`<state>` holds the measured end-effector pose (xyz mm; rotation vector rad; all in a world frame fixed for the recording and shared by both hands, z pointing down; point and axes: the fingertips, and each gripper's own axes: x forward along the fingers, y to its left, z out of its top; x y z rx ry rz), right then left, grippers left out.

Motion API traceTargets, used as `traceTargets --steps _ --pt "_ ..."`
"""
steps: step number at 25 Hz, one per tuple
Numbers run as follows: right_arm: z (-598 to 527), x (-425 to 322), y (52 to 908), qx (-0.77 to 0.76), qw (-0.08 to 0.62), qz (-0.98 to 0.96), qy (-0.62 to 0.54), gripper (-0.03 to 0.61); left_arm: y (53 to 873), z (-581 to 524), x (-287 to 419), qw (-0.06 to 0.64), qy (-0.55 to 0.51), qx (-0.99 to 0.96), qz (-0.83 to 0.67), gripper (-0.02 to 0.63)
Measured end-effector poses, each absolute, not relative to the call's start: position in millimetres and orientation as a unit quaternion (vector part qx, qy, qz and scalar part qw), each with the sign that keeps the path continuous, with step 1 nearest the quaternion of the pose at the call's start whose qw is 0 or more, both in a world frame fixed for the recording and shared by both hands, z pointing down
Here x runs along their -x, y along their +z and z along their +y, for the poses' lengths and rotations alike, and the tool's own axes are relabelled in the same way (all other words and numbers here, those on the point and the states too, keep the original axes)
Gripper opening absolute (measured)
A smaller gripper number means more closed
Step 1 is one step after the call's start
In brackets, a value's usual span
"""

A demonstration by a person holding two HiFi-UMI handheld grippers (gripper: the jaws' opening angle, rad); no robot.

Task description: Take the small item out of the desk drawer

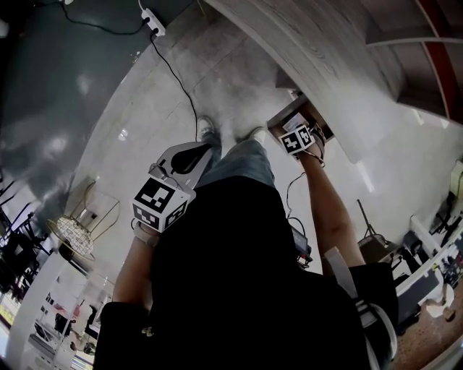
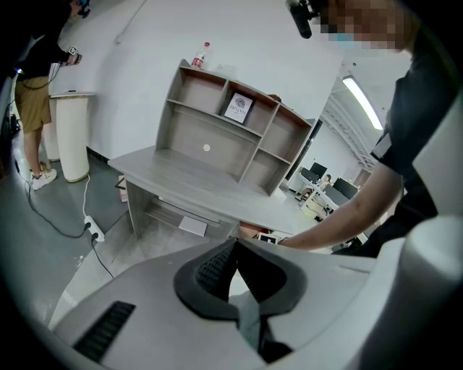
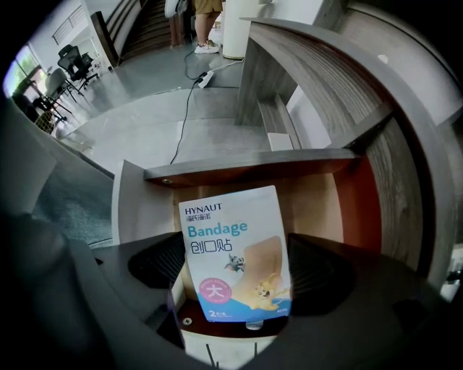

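A white and blue bandage packet [image 3: 233,253] stands upright between the jaws of my right gripper [image 3: 236,278], which is shut on its lower part. It hangs over the open desk drawer [image 3: 376,209], whose wooden inside shows behind it. In the head view the right gripper [image 1: 302,139] reaches to the drawer [image 1: 288,115] under the grey desk [image 1: 311,43]. My left gripper [image 1: 190,154] is held back near the person's left leg, shut with nothing in it. In the left gripper view its tips [image 2: 235,246] meet in front of the desk [image 2: 188,181].
The desk carries a shelf unit [image 2: 231,137] with a bottle [image 2: 200,56] on top. A cable and power strip [image 1: 153,20] lie on the floor. Another person [image 2: 32,94] stands beside a white pedestal [image 2: 72,134]. A wire-frame side table [image 1: 79,224] is at the left.
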<state>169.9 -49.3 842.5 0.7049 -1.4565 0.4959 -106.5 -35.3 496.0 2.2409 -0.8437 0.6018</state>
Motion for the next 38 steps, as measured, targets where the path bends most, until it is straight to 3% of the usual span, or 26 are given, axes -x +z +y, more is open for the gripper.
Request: traceTargets --steps 22,38 --pt "-64.2 -103.4 683.3 -0.362 0.572 -0.704 0.216 0.431 444.9 -45.0 94.3 0.29 0.179 -0.892 -0.296 0.009" --pt "-88.9 -35.2 500.2 -0.452 0.369 -0.788 0.196 0.43 407.4 -72.1 104.4 0.249 0.138 -0.909 -0.305 0.009"
